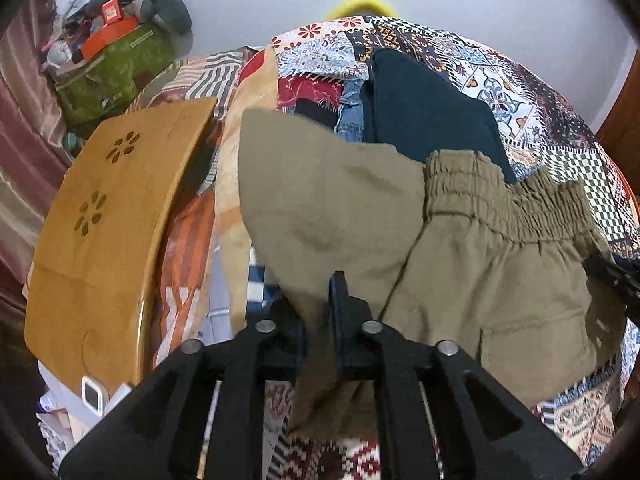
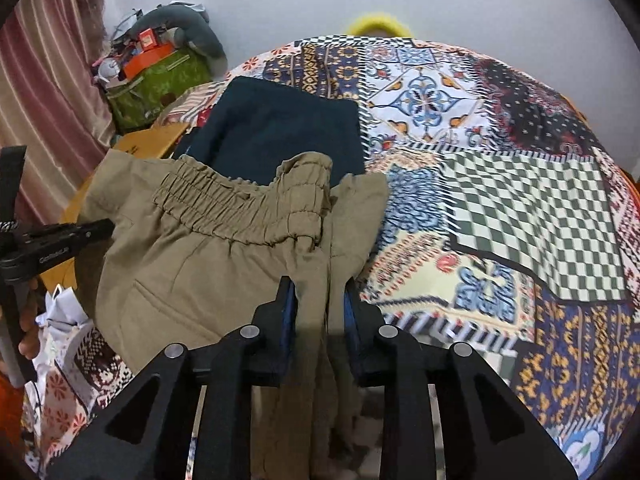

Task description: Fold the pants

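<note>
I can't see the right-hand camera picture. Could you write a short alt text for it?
Seen from the right gripper, its two black fingers are shut on a bunched edge of khaki pants, whose elastic waistband faces the camera. The pants hang over a bed with a patchwork bedspread, with a dark teal garment behind. The left gripper reaches the pants' far side.

White lettering on left gripper (image 2: pixel 56 258): unreadable.
</note>
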Motion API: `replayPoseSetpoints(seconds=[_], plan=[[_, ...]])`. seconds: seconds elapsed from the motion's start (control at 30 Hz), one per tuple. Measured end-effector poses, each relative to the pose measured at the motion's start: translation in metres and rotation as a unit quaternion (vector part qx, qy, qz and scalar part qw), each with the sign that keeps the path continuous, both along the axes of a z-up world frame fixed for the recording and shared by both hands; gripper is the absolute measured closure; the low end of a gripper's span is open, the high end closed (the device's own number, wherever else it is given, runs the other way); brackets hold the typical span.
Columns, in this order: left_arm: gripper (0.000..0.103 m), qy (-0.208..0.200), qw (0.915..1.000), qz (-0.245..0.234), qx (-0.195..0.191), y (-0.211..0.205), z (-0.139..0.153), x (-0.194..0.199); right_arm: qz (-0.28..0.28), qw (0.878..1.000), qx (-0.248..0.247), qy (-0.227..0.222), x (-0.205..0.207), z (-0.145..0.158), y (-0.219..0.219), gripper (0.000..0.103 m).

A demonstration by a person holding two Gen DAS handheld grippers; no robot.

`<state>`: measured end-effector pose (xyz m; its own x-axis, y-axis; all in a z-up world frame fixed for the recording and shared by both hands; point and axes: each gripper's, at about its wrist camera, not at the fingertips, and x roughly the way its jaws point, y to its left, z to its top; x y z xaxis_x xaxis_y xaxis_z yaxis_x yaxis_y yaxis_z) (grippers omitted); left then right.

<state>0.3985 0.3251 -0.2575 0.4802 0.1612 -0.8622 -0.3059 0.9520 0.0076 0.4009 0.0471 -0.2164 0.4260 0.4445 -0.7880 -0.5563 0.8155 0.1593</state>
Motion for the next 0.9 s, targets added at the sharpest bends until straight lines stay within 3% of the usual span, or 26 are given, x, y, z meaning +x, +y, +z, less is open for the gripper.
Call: replayPoseSetpoints(seconds=[0.2, 0.43, 0.7, 0.9], plan=[[0.066, -0.017, 0.9996, -0.021, 0.003, -0.022, 0.039, -0.036, 0.000, 1.000, 0.000, -0.029, -0.025, 0.033, -0.014, 0.079], [0.061, -0.094, 0.9944, -0.045, 0.021, -0.059, 0.119, -0.098, 0.010, 0.994, 0.042, -0.105, -0.085, 0.103, -0.033, 0.077], [0.061, -0.215, 0.9710, -0.075, 0.072, -0.115, 0.216, -0.202, 0.034, 0.973, 0.105, -0.200, -0.174, 0.177, -0.058, 0.077], [0.059, -0.289, 0.9501, -0.081, 0.084, -0.149, 0.255, -0.276, 0.039, 0.954, 0.144, -0.259, -0.241, 0.211, -0.079, 0.077]])
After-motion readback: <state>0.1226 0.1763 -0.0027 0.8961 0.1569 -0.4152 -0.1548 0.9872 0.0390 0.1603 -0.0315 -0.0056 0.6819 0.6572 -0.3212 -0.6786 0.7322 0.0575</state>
